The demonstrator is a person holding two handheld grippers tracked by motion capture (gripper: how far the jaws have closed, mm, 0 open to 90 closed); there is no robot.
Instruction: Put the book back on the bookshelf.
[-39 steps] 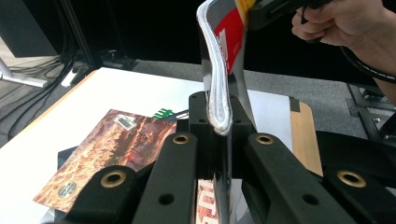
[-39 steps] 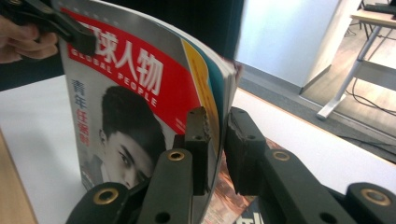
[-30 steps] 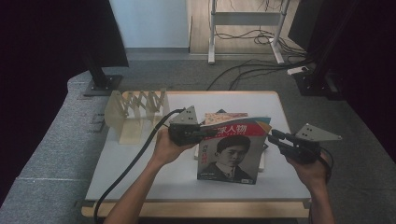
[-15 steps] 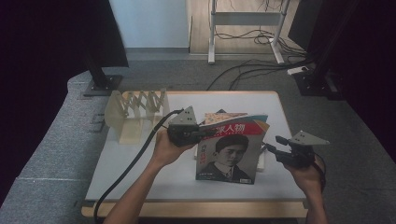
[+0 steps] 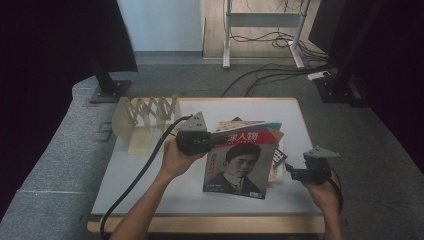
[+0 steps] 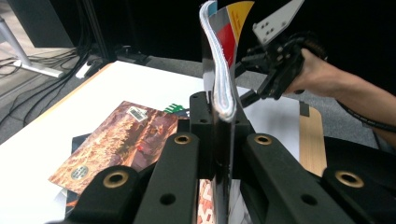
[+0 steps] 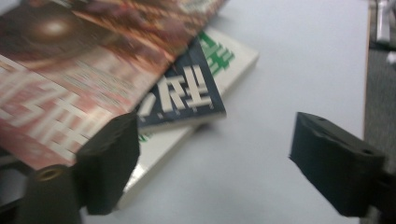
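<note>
Table (image 5: pixel 150 170) evenly lit, dark surround; right gripper view motion-blurred, soft.

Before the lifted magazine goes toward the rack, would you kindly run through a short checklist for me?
1. Left gripper shut on the magazine: ok, its edge sits clamped between the jaws.
2. Magazine lifted off the stack: ok in the left gripper view.
3. Right gripper free: ok, jaws open over bare table.
4. Right gripper apart from the magazine: ok in the high view.
5. Wooden rack standing upright: ok.
6. Free slot in the rack: cannot tell.
</note>
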